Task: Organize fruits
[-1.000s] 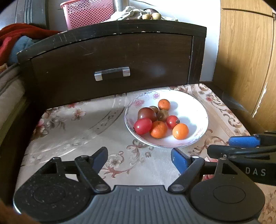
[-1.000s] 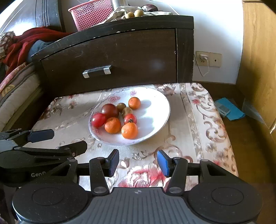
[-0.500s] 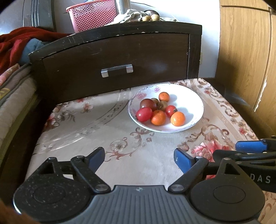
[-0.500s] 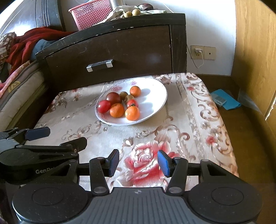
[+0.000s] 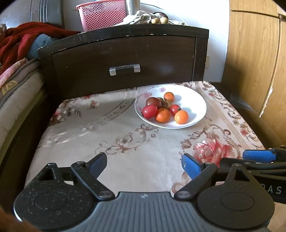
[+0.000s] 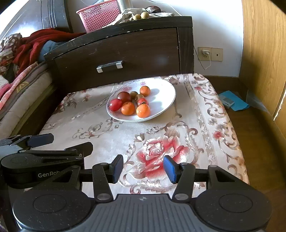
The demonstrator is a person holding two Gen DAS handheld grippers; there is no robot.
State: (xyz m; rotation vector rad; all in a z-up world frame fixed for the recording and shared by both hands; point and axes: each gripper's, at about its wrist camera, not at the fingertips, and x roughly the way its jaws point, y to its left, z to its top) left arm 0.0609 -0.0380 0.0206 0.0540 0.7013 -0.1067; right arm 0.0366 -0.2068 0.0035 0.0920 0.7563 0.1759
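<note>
A white plate [image 5: 194, 100] [image 6: 164, 91] holds several small fruits at the far side of the flowered tabletop: orange ones [image 5: 181, 116] [image 6: 143, 110], a red one [image 5: 149, 111] [image 6: 115, 104] and a dark one [image 5: 153, 101] [image 6: 124, 96]. My left gripper [image 5: 143, 165] is open and empty over the near part of the table, well short of the plate. My right gripper [image 6: 143, 168] is open and empty too, above the red rose pattern. Each gripper shows at the edge of the other's view: the right one [image 5: 257, 157], the left one [image 6: 59, 142].
A dark wooden nightstand [image 5: 125, 58] with a drawer handle [image 5: 124, 69] stands behind the table; a pink basket [image 5: 103, 16] and small round fruits [image 5: 159, 20] sit on top. Bedding [image 6: 21, 76] lies left. A wooden wardrobe [image 6: 264, 53] rises right, with a blue item [image 6: 232, 100] on the floor.
Both grippers have drawn back from the plate toward the table's near edge, so the plate looks smaller and farther. Both stayed open and empty.
</note>
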